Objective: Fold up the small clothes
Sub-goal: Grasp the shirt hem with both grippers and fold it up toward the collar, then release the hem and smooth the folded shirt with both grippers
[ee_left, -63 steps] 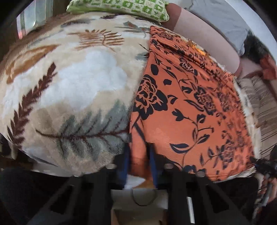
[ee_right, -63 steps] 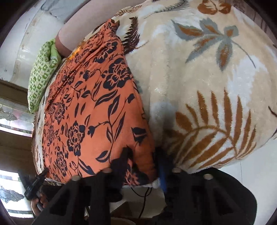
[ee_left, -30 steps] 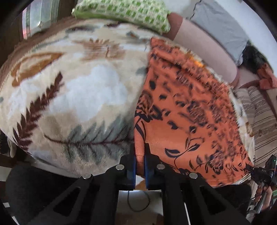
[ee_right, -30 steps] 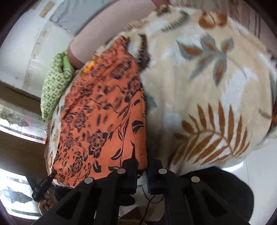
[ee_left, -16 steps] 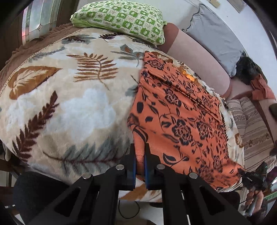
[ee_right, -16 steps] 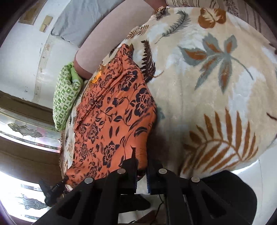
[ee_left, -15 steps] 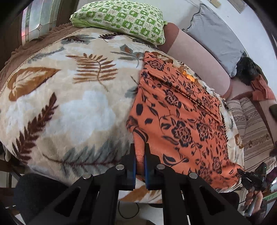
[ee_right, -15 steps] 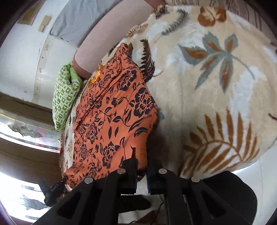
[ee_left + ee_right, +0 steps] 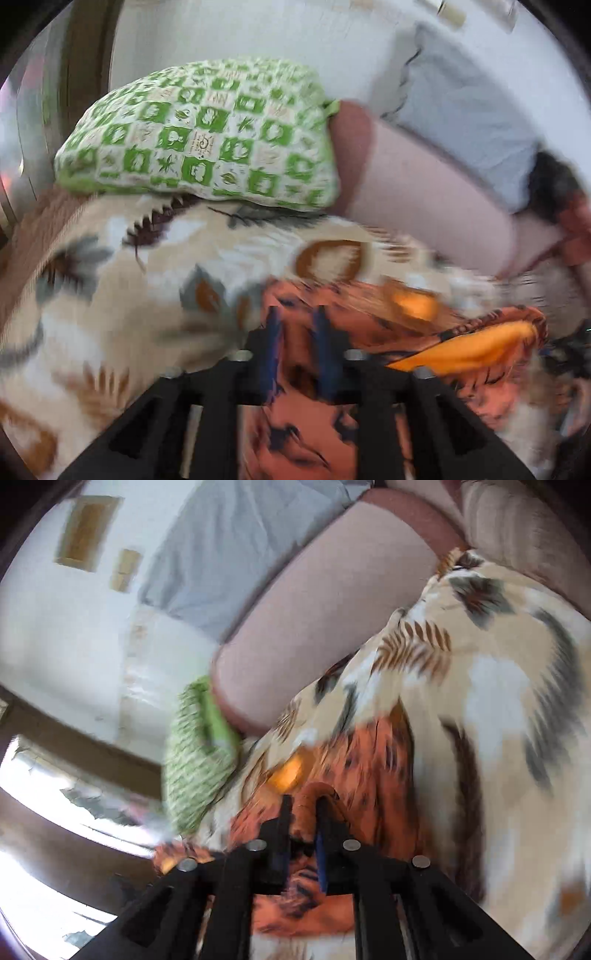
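Both views are smeared by motion. The orange cotton garment with a dark blue floral print [image 9: 314, 417] lies bunched on the cream plush blanket patterned with brown and grey leaves [image 9: 110, 295], its plain orange inner side [image 9: 469, 350] turned up at about 3 o'clock in the left wrist view.

The left gripper [image 9: 297, 325] has its blue-padded jaws parted, having just been opening; the printed cloth shows in the gap between them, but the blur hides whether the pads touch it. The right gripper [image 9: 302, 808] has likewise just been opening, and a rolled hem of the same garment [image 9: 306, 805] stands up between its jaws; whether it is still pinched cannot be told.

At 11 o'clock in the left view a green-and-white checked pillow [image 9: 207, 136] rests on the blanket's far edge, against a long pink cylindrical bolster [image 9: 424, 192]. A pale grey cushion [image 9: 465, 103] leans behind it at 1 o'clock.

No box, basket or other container is visible.
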A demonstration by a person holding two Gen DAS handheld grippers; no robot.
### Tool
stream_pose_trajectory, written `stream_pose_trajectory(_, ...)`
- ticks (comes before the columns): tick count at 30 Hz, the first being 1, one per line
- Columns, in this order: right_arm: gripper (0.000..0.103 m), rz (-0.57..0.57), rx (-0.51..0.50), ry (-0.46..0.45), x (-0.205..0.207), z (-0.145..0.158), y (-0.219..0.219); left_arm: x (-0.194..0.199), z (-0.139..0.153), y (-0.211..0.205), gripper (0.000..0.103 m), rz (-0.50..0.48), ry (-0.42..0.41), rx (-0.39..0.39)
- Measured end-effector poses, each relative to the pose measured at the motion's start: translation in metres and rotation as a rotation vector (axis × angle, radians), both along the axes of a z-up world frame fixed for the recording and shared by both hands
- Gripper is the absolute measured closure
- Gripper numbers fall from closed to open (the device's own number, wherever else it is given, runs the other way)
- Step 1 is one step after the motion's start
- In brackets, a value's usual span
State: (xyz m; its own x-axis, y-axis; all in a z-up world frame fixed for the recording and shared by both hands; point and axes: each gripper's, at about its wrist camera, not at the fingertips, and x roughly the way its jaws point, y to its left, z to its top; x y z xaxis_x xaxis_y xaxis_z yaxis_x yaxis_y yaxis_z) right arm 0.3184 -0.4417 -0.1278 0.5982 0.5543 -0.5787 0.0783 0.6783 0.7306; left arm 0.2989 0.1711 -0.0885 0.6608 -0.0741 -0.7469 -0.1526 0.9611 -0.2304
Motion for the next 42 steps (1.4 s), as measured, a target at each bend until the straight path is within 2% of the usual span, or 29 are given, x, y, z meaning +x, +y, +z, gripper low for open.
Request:
stream_pose_trajectory(1,0.018,-0.012,-0.030,0.046,0.018,-0.022,0.003,0.019,-0.021,0.000,0.047,0.007,0.045,0.035)
stream_pose_trajectory(2,0.005,-0.035,-0.062,0.100,0.024,-0.039,0.000,0.026,-0.036,0.004,0.047,0.038,0.084,0.045)
stream_pose_trajectory(3,0.005,-0.072,-0.073,0.138,0.022,-0.057,-0.003,0.027,-0.047,0.008,0.047,0.059,0.108,0.039)
stream_pose_trajectory(5,0.005,-0.099,-0.047,0.107,0.001,-0.071,-0.002,0.011,-0.056,0.016,0.046,0.066,0.085,0.029)
stream_pose_trajectory(6,0.005,-0.094,-0.085,0.102,-0.010,-0.072,0.001,0.000,-0.055,0.017,0.046,0.059,0.069,0.048)
stream_pose_trajectory(9,0.005,0.023,-0.185,0.095,-0.046,-0.069,0.021,-0.040,-0.054,0.020,0.040,0.006,0.039,0.055)
stream_pose_trajectory(11,0.005,0.102,-0.272,0.084,-0.061,-0.065,0.032,-0.062,-0.061,0.017,0.038,-0.060,0.073,-0.012)
stream_pose_trajectory(13,0.006,0.139,-0.305,0.078,-0.058,-0.066,0.036,-0.071,-0.076,0.009,0.038,-0.095,0.112,-0.059)
stream_pose_trajectory(15,0.006,0.163,-0.291,0.097,-0.044,-0.073,0.042,-0.066,-0.095,-0.002,0.038,-0.137,0.165,-0.075)
stream_pose_trajectory(16,0.007,0.189,-0.284,0.119,-0.035,-0.080,0.048,-0.060,-0.106,-0.005,0.039,-0.130,0.197,-0.084)
stream_pose_trajectory(17,0.010,0.208,-0.280,0.164,-0.024,-0.090,0.053,-0.058,-0.108,-0.008,0.039,-0.111,0.187,-0.065)
stream_pose_trajectory(18,0.017,0.203,-0.303,0.192,-0.019,-0.097,0.058,-0.057,-0.105,-0.013,0.044,-0.107,0.186,-0.036)
stream_pose_trajectory(19,0.022,0.219,-0.341,0.186,-0.018,-0.095,0.064,-0.054,-0.102,-0.019,0.082,-0.123,0.202,-0.014)
stream_pose_trajectory(20,0.033,0.230,-0.349,0.186,-0.017,-0.093,0.067,-0.049,-0.100,-0.024,0.091,-0.155,0.223,-0.045)
stream_pose_trajectory(21,0.086,0.253,-0.311,0.206,-0.012,-0.092,0.070,-0.046,-0.098,-0.025,0.091,-0.142,0.240,-0.044)
stream_pose_trajectory(25,0.086,0.255,-0.303,0.228,-0.008,-0.079,0.075,-0.043,-0.084,-0.023,0.092,-0.120,0.255,-0.073)
stream_pose_trajectory(27,0.086,0.233,-0.243,0.184,-0.012,-0.055,0.074,-0.049,-0.062,-0.020,0.092,-0.114,0.215,-0.080)
stream_pose_trajectory(30,0.087,0.232,-0.210,0.123,-0.025,-0.018,0.075,-0.064,-0.023,-0.028,0.093,-0.134,0.140,-0.057)
stream_pose_trajectory(33,0.087,0.250,-0.199,0.063,-0.058,0.013,0.079,-0.107,0.018,-0.035,0.093,-0.149,0.075,-0.069)
stream_pose_trajectory(35,0.087,0.254,-0.167,0.061,-0.091,0.022,0.071,-0.142,0.036,-0.033,0.092,-0.153,0.054,-0.076)
stream_pose_trajectory(37,0.086,0.270,-0.153,0.086,-0.119,0.021,0.057,-0.173,0.033,-0.027,0.089,-0.144,0.064,-0.082)
stream_pose_trajectory(38,0.085,0.260,-0.166,0.112,-0.141,0.013,0.051,-0.186,0.021,-0.022,0.083,-0.120,0.089,-0.099)
stream_pose_trajectory(39,0.079,0.257,-0.176,0.136,-0.154,0.000,0.049,-0.197,0.004,-0.019,0.078,-0.100,0.118,-0.105)
stream_pose_trajectory(40,0.063,0.273,-0.193,0.173,-0.162,-0.018,0.050,-0.207,-0.025,-0.017,0.071,-0.087,0.172,-0.084)
stream_pose_trajectory(41,0.046,0.307,-0.228,0.264,-0.171,-0.051,0.050,-0.212,-0.043,-0.015,0.070,-0.067,0.231,-0.058)
stream_pose_trajectory(42,0.030,0.278,-0.264,0.304,-0.178,-0.066,0.046,-0.217,-0.063,-0.010,0.071,-0.039,0.301,-0.017)
